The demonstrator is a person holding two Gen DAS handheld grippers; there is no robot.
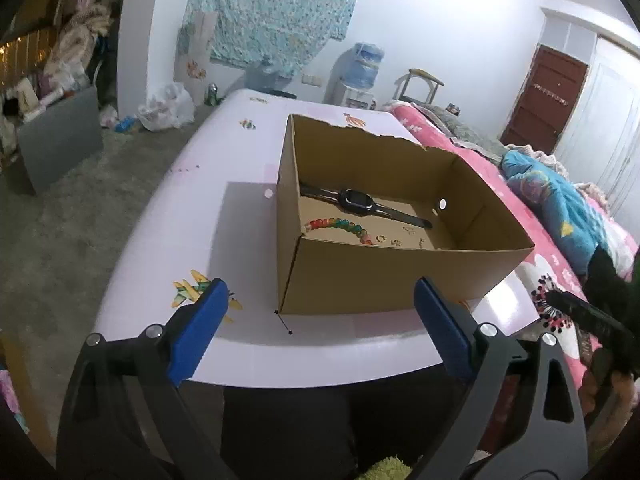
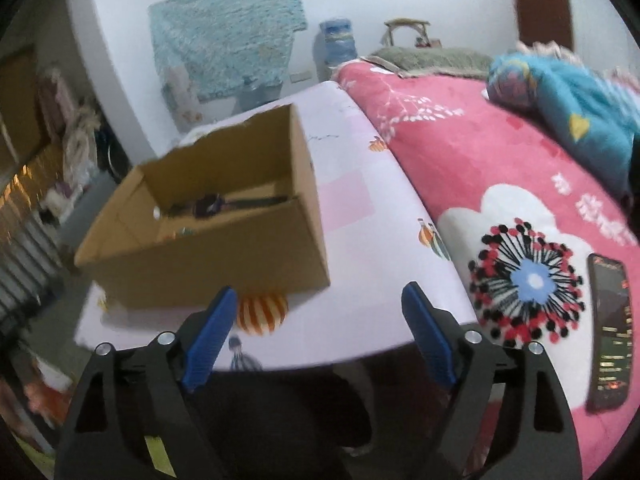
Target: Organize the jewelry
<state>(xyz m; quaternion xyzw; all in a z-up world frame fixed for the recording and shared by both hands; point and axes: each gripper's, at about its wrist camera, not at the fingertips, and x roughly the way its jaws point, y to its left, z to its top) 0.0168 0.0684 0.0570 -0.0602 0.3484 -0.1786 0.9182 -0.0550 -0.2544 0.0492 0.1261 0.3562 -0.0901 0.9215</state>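
Both my grippers, left gripper [image 1: 318, 292] and right gripper [image 2: 320, 300], spread wide and empty short of the cardboard box [image 1: 400, 276], watch [image 1: 356, 200], bead bracelet [image 1: 340, 227], rings [image 1: 380, 239] already inside — looks near done, next I'd scan table [image 1: 192, 216] for strays.

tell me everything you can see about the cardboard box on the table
The cardboard box is plain brown, open-topped, rectangular, and stands upright on the pale pink table. Its far rim is torn and ragged, and a small round hole pierces each end wall. Inside, on its floor, lie a black watch, a colourful bead bracelet and a few small gold pieces. Neither gripper touches it.
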